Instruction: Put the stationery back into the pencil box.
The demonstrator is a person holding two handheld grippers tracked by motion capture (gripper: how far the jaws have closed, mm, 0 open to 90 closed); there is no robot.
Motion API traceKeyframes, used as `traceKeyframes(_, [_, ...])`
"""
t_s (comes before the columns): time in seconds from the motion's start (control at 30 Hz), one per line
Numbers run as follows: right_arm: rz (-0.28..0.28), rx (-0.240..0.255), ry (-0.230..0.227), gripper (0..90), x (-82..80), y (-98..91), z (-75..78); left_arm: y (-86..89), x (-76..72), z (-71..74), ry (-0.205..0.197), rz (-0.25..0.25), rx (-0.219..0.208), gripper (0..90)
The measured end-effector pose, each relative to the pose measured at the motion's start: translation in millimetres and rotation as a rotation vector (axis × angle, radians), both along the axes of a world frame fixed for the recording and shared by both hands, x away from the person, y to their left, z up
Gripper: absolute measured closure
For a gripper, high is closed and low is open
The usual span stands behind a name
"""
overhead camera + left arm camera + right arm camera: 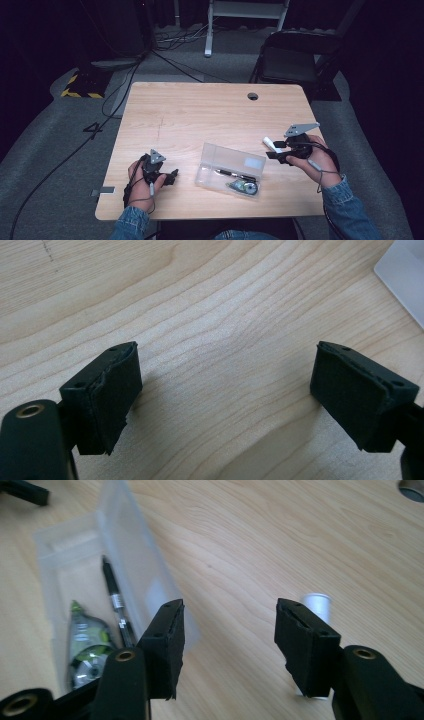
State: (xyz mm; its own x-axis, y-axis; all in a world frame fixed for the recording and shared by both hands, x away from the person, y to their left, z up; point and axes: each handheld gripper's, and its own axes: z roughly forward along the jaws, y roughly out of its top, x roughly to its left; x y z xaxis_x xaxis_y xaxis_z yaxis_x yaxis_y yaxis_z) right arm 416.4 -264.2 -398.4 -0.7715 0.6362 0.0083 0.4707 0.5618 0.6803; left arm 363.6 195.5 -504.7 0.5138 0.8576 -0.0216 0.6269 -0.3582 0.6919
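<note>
- Your right gripper [227, 647] has its jaws about half open with bare table between them, gripping nothing.
- White cylinder [317, 605] lies on the table [200, 115] just behind the pad on the right of the right gripper view, outside the gap. In the high view the same white cylinder [272, 144] sits just left of your right gripper [276, 149].
- Can't tell whether it is a glue stick, an eraser or a cap.
- Handling guess: light, stiff, smooth plastic. Round, so it may roll or squirt out of the pads.
- Take it across the middle of the barrel, pads square to its length, not at the tip.
- Clear box [230, 170] sits open at table centre, with a black pen [117, 605] and a green correction-tape roller [90, 645] inside. Thin walls, so expect it to slide if bumped.
- Your left gripper [172, 176] rests low at the near left, jaws wide apart over bare wood [220, 340], gripping nothing. Well apart from the cylinder.
</note>
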Motion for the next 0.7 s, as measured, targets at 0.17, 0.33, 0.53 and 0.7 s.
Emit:
traceKeyframes(0.17, [-0.049, -0.014, -0.001, 48.2, 8.2, -9.6, -5.8, 0.0, 0.0, 0.0, 0.000, 0.000, 0.000, 13.5])
traceKeyframes(0.33, [-0.086, -0.041, 0.002, 49.3, 17.7, -16.4, -15.8, -0.1, -0.7, -0.2, 0.000, 0.001, -0.002, 13.6])
traceKeyframes(0.53, [-0.126, -0.077, 0.016, 50.2, 30.1, -20.6, -29.2, 1.0, -5.4, -0.2, 0.003, 0.003, -0.003, 13.6])
traceKeyframes(0.7, [-0.151, -0.099, 0.041, 51.6, 41.0, -21.8, -40.7, 2.4, -10.8, -0.1, 0.003, 0.010, -0.001, 13.7])
